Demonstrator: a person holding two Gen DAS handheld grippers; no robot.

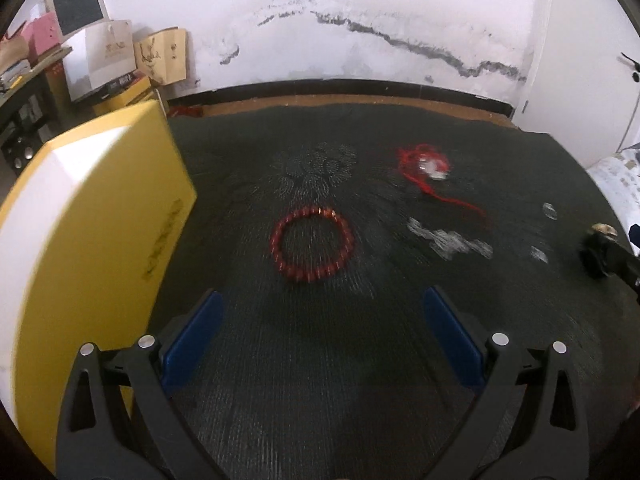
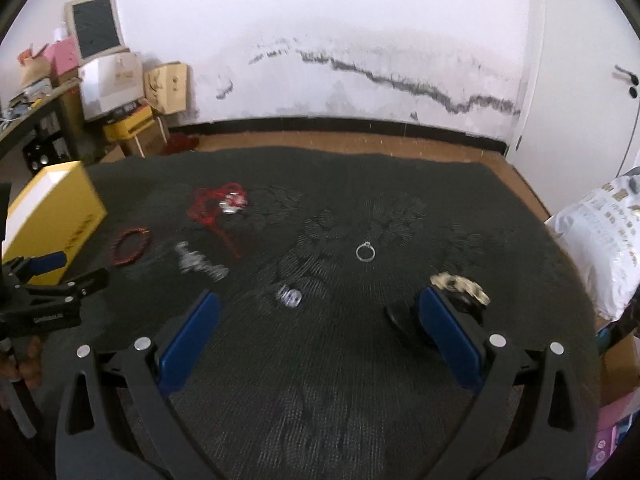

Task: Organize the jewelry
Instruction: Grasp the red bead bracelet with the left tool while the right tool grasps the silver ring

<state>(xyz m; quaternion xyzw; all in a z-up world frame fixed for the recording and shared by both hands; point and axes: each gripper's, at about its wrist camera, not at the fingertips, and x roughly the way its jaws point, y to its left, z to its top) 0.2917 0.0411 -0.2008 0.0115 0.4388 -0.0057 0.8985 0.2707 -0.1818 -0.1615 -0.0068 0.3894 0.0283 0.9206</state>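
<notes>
Faintly, yellow box (image 1: 100, 216) side lettering blurred, unreadable.

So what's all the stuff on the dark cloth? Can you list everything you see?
bead bracelet: one, red, on the cloth just ahead of the left hand-held gripper
red cord tangle: one, red with a shiny piece, farther back
silver chain piece: one, silvery, blurred, right of the bracelet
thin ring: one, silver, mid-cloth
clear bits: a small clear cluster, near the right hand-held gripper
black-and-cream piece: one, beside the right finger of the right hand-held gripper
yellow box: one, yellow and white, left edge
dark cloth: one, patterned, under everything
left hand-held gripper: one, black with blue pads, open
right hand-held gripper: one, same colours, open
</notes>
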